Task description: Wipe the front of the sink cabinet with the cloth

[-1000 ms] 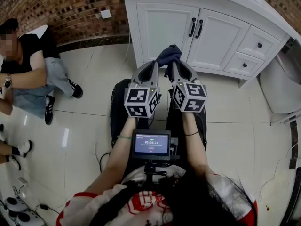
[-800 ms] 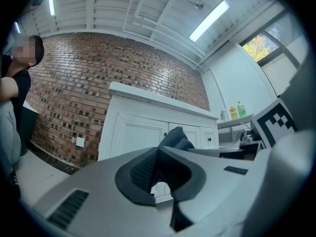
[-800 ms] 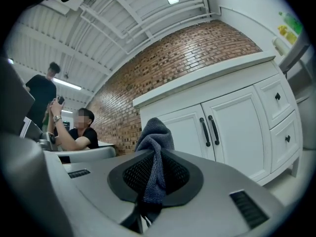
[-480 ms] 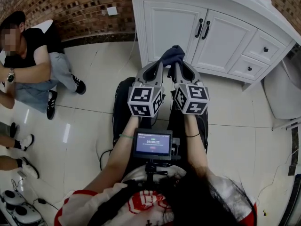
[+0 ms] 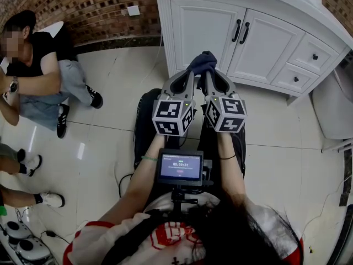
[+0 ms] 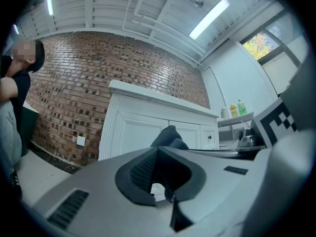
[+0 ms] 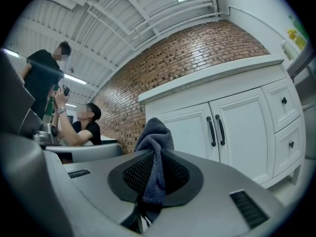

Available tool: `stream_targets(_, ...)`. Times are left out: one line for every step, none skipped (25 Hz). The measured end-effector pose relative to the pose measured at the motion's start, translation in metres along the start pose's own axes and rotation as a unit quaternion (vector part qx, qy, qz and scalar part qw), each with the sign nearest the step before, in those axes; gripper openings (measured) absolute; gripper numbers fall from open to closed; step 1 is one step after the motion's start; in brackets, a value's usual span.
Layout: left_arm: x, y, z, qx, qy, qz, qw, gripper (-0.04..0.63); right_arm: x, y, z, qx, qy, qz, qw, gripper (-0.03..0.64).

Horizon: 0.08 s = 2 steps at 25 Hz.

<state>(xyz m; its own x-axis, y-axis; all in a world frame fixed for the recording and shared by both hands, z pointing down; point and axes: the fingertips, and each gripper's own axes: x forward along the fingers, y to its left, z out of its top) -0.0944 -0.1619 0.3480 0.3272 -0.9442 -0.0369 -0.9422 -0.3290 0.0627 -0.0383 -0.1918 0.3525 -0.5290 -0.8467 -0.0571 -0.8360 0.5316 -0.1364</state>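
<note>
Sink cabinet [image 5: 204, 26] fronts stand white and upright just ahead, and both grippers are raised toward the left door, probably to bring the cloth flat against it. A person [image 5: 38, 76] sits on the floor well left of the cabinet.

The left gripper [image 5: 186, 76] and right gripper [image 5: 208, 76] are side by side below the cabinet front, short of touching it. The cloth [image 5: 202, 62], dark blue and bunched, stands up between their tips.

The head view cannot settle the grip. The right gripper view shows its jaws clamped on a fold of cloth [image 7: 154, 147], beside the black door handles [image 7: 216, 131]. The left gripper view shows jaws drawn together, apparently nipping a cloth edge [image 6: 170, 138].
</note>
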Motion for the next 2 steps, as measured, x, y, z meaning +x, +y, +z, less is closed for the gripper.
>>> stream_targets(0.0, -0.0002, -0.0005, 0.0, 0.0, 0.0, 1.0, 0.023, 0.0, 0.0001, -0.0006, -0.001, 0.001, 0.0, 1.0, 0.052)
stream_targets(0.0, -0.0005, -0.0009, 0.0, 0.0, 0.0, 1.0, 0.023, 0.0001, 0.0002, -0.0011, -0.001, 0.001, 0.001, 1.0, 0.052)
